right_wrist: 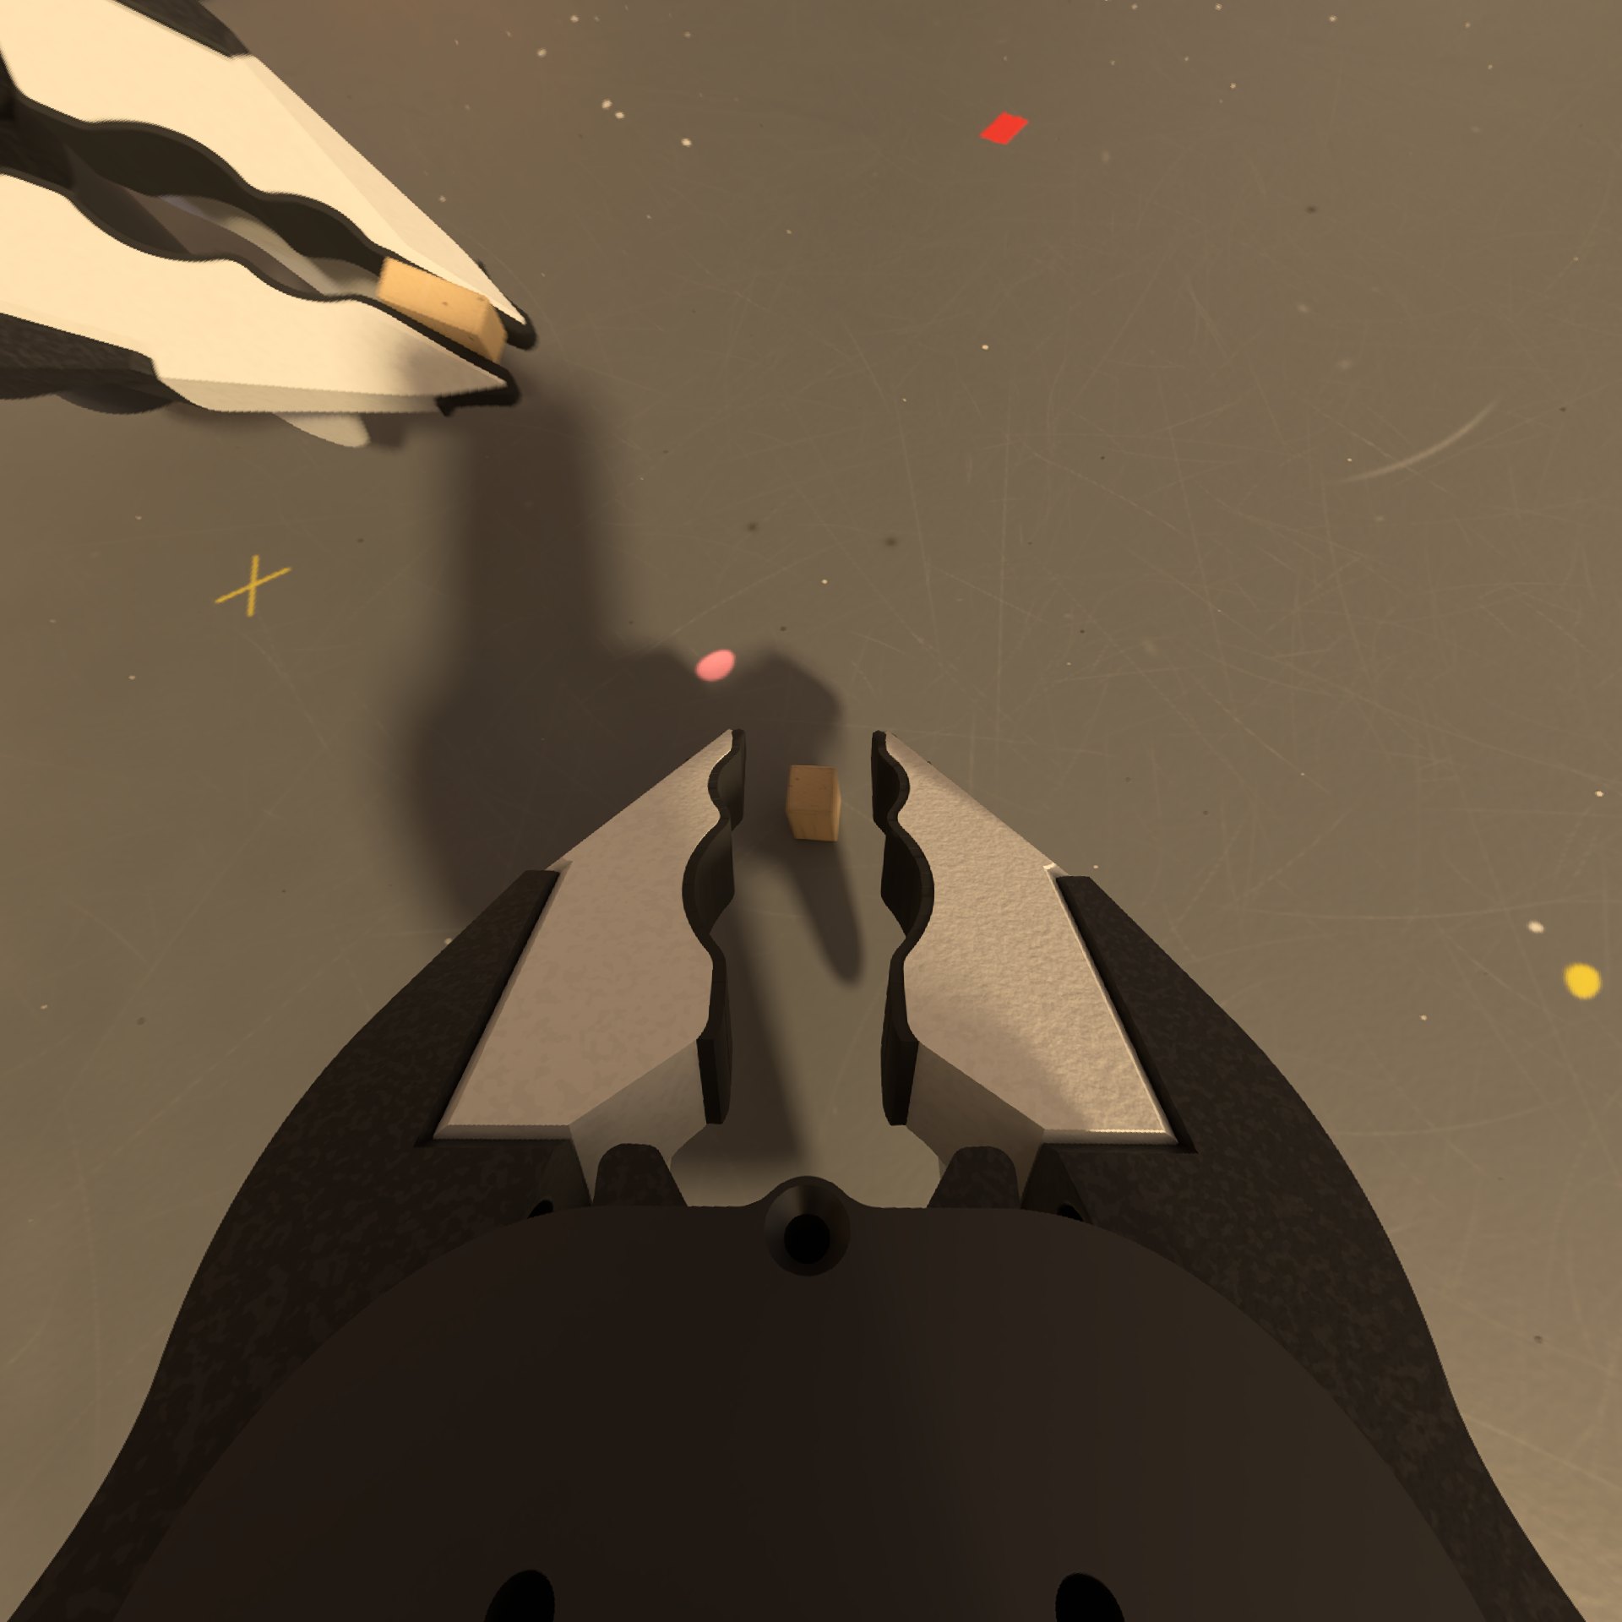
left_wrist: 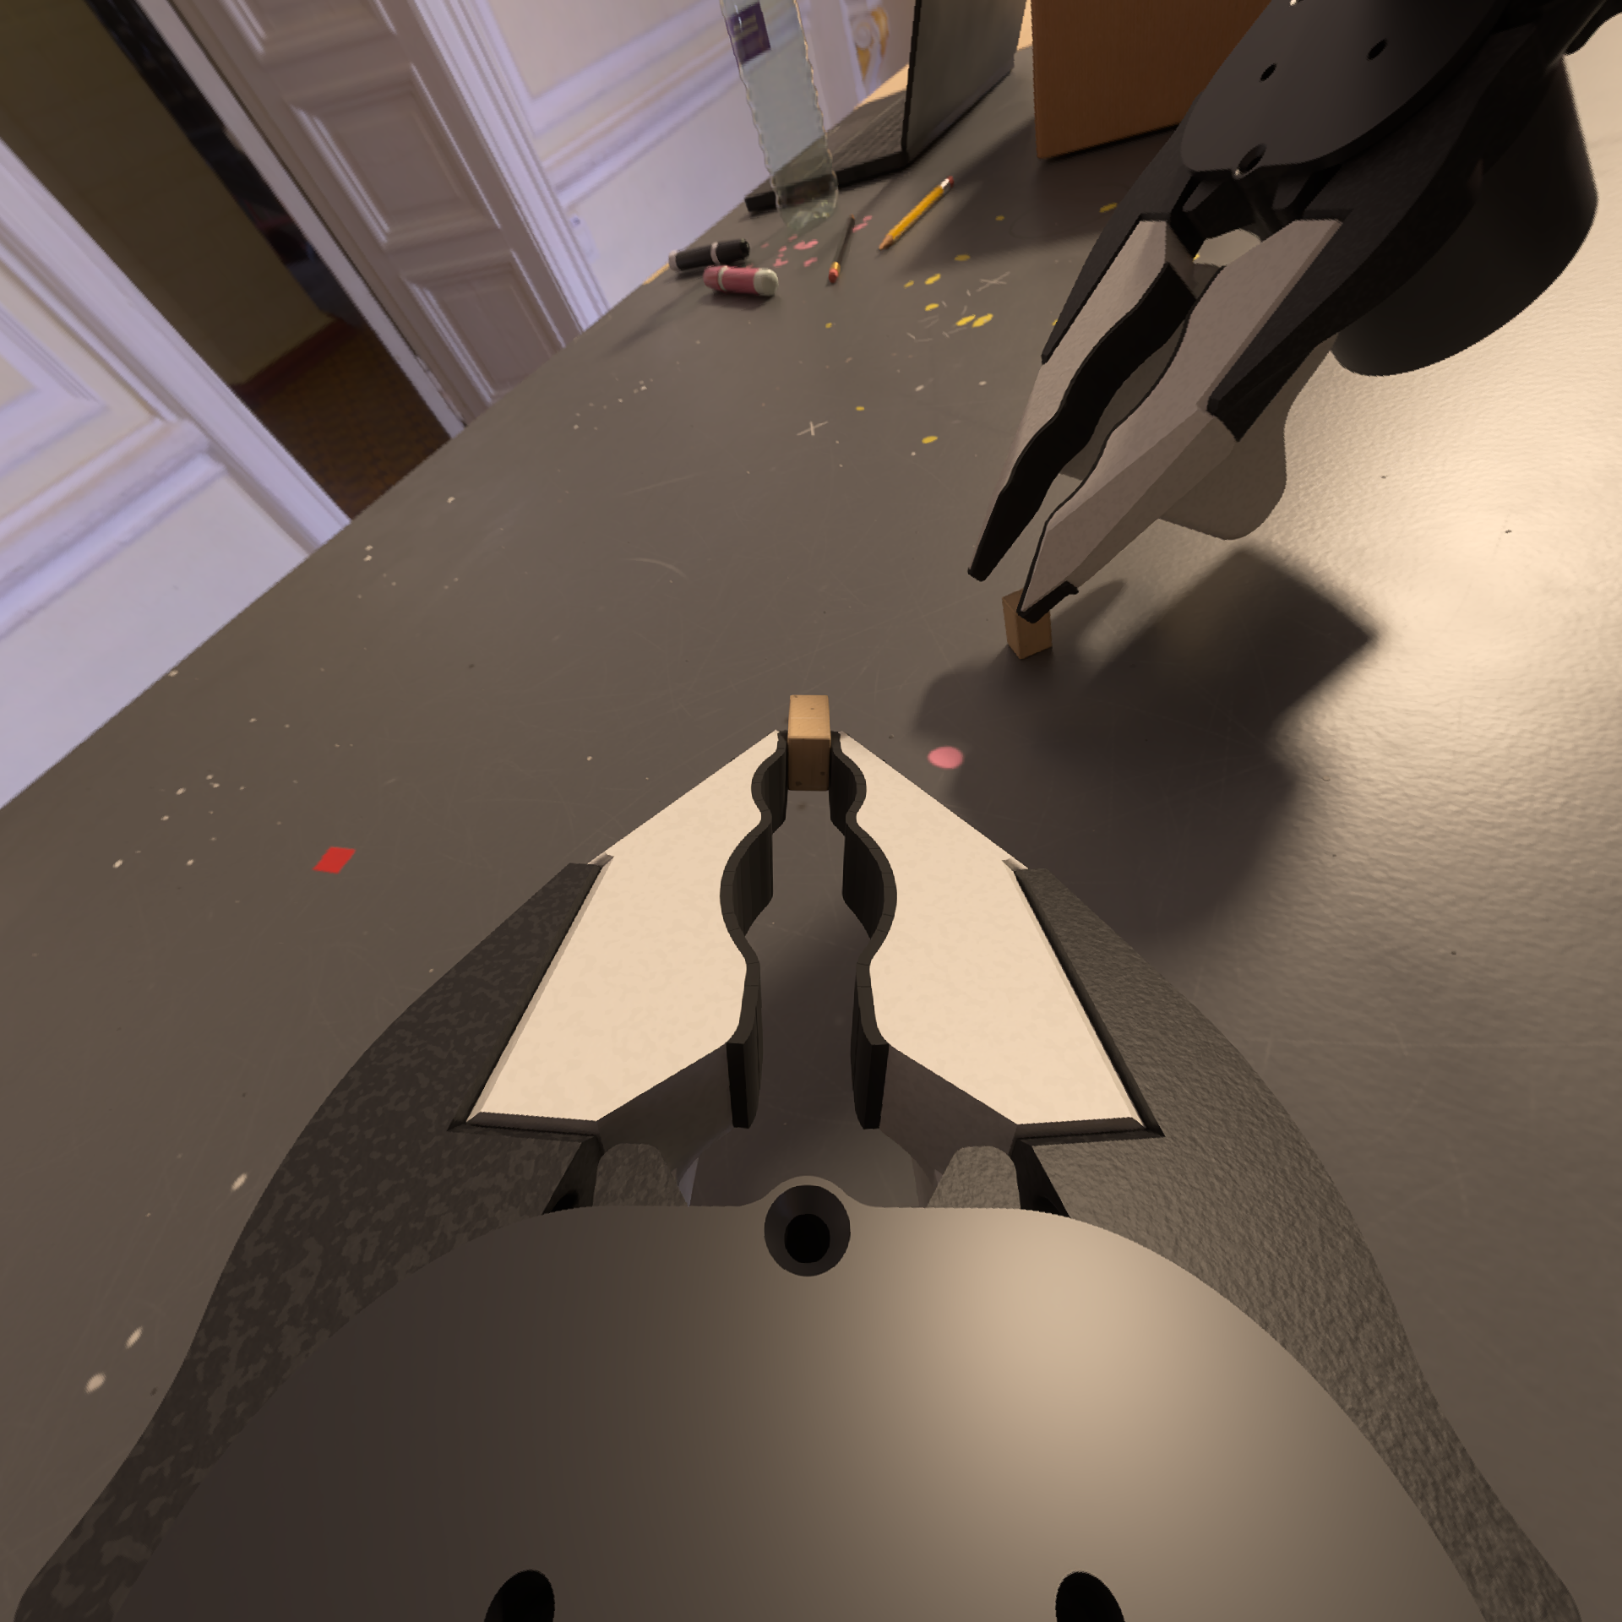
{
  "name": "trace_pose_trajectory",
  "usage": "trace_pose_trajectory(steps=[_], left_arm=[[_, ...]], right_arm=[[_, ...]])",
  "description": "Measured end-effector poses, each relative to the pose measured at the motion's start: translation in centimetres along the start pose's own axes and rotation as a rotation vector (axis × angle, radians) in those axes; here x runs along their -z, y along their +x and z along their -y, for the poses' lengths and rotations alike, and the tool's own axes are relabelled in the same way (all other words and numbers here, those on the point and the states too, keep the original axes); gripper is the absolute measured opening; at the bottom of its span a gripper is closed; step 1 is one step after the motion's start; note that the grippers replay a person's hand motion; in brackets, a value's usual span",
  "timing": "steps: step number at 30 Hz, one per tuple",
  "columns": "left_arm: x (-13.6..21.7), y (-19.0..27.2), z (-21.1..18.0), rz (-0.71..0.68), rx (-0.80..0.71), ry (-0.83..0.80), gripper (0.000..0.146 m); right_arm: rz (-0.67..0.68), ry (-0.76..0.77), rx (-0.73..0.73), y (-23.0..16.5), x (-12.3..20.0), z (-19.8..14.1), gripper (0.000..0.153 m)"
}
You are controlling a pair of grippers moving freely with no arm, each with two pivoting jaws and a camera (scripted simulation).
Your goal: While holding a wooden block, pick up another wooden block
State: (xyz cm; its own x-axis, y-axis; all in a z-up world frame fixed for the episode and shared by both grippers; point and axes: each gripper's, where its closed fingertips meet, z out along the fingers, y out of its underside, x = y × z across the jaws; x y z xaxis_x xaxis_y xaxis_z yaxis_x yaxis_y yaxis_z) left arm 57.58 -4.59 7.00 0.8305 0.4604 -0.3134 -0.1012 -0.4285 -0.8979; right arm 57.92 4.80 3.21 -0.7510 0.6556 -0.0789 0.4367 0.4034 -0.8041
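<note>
Here left tongs (left_wrist: 808, 742) clamp a squared wooden block (left_wrist: 808, 746); right tongs (right_wrist: 808, 742) straddle another block (right_wrist: 813, 800), apart.

Warm, dim light; hard dark shadows on the table (left_wrist: 614, 614); sharp focus, wide-angle stretching at edges

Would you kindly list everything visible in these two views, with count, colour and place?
held wooden block: one, tan, clamped at the left gripper's tips, off the table
second wooden block: one, tan, on the table between the right gripper's fingers
table: one, dark grey, speckled with paint spots
pencils: two, one yellow and one dark, far end
markers: two, one black and one pink, far end
plastic bottle: one, clear, far end
cardboard box: one, brown, far right
left gripper: one, black and white, shut
right gripper: one, black and white, open
</note>
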Motion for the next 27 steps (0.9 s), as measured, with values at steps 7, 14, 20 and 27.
trace_pose_trajectory(steps=[7,14,20,27], left_arm=[[-0.4,0.4,0.0,-0.011,0.006,-0.012,0.008],[-0.4,0.4,0.1,-0.011,0.0,-0.006,0.008],[-0.5,0.6,0.0,-0.013,-0.009,-0.015,0.008],[-0.5,0.6,0.1,-0.024,0.0,-0.005,0.008]], right_arm=[[-0.031,-0.001,0.005,-0.1,0.1,-0.7,0.026],[-0.068,-0.018,0.018,0.1,-0.1,-0.7,0.024],[-0.081,-0.062,0.015,-0.1,-0.7,-1.1,0.024],[-0.134,-0.085,0.053,-0.1,-0.9,-1.9,0.015]])
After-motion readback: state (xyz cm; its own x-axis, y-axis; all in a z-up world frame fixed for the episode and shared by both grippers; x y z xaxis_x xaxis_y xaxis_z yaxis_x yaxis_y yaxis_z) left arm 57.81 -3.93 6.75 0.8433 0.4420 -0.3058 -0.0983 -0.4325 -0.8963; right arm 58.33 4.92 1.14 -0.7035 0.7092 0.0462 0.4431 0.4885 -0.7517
